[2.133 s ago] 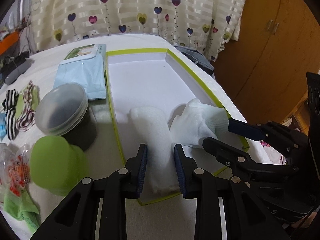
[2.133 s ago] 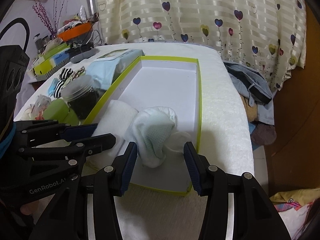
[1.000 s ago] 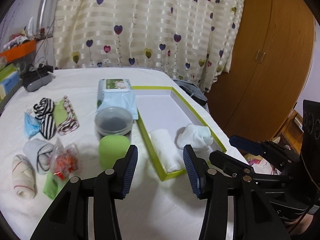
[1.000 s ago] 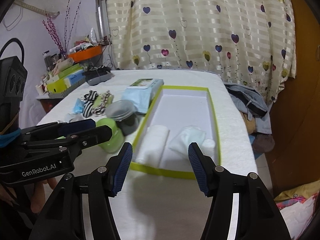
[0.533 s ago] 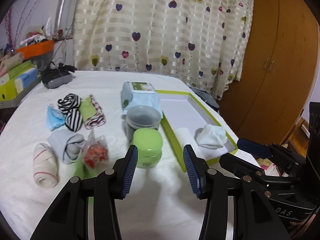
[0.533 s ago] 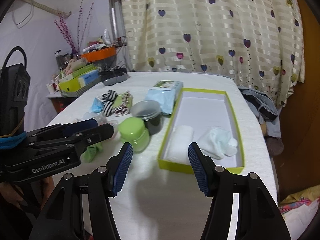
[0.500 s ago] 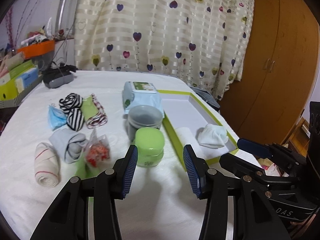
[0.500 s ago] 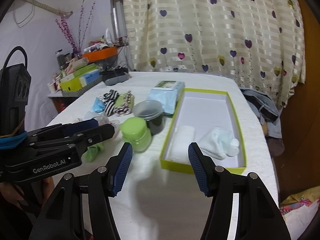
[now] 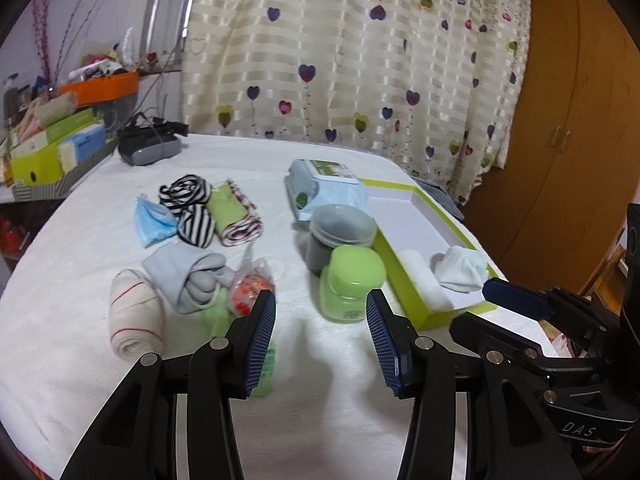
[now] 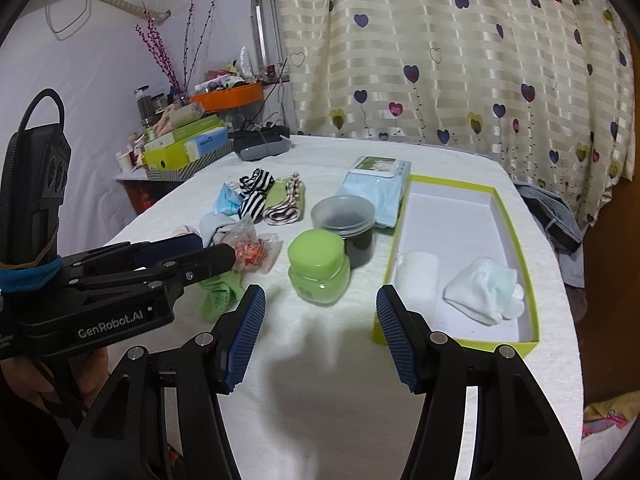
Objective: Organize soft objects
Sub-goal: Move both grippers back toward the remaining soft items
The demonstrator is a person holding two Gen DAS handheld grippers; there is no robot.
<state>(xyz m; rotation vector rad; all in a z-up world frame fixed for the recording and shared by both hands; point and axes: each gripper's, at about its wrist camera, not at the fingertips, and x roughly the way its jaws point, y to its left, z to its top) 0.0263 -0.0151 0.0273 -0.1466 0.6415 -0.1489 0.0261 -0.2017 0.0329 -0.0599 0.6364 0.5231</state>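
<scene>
1. Both the left gripper and the right gripper hang empty, jaws wide, above the white surface.
2. Two white socks lie inside the green box.
3. More socks sit loose left of a green jar.

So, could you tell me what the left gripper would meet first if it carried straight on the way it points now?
Probably the green jar, which sits just ahead between the open left gripper fingers, though depth is hard to judge.
</scene>
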